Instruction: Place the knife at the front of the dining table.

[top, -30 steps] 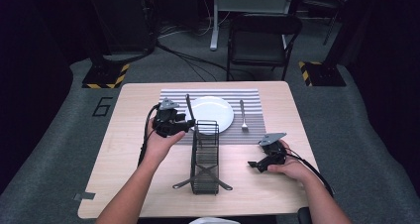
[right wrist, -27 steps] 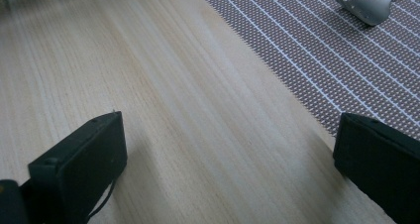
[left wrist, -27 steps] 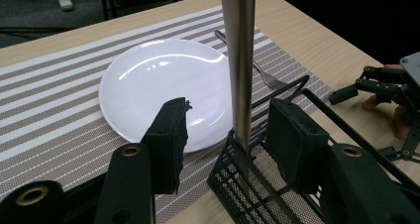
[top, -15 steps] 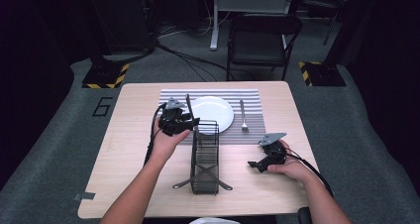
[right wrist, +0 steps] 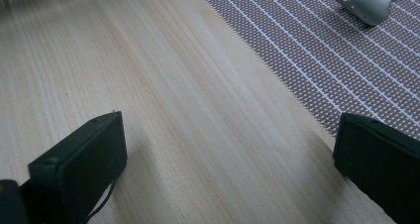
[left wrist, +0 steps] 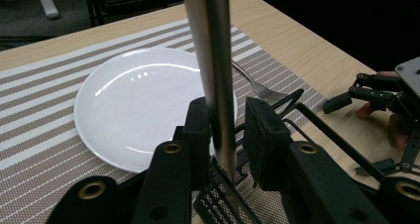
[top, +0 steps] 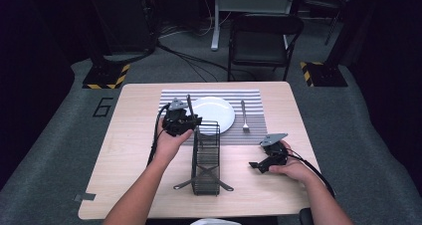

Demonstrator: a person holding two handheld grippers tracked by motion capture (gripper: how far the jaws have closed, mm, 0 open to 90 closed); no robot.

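My left gripper (top: 190, 119) is shut on a long metal utensil (top: 188, 104) and holds it upright. It hovers at the far end of a black wire cutlery basket (top: 206, 158). In the left gripper view the shiny shaft (left wrist: 213, 60) rises between the jaws, above the basket's rim (left wrist: 317, 125). Behind it a white plate (top: 213, 113) lies on a striped placemat (top: 254, 98), with a fork (top: 244, 116) to its right. My right gripper (top: 255, 165) rests open near the table's front right, jaws wide over bare wood (right wrist: 228, 149).
The wooden table's edges lie close to the mat on the far side. A black chair (top: 259, 36) stands beyond the table. The right gripper view shows the mat's corner (right wrist: 322, 50) and the fork's handle end (right wrist: 371, 6).
My left gripper has shifted a little to the right with the utensil, closer to the basket's far end. The right gripper has stayed put.
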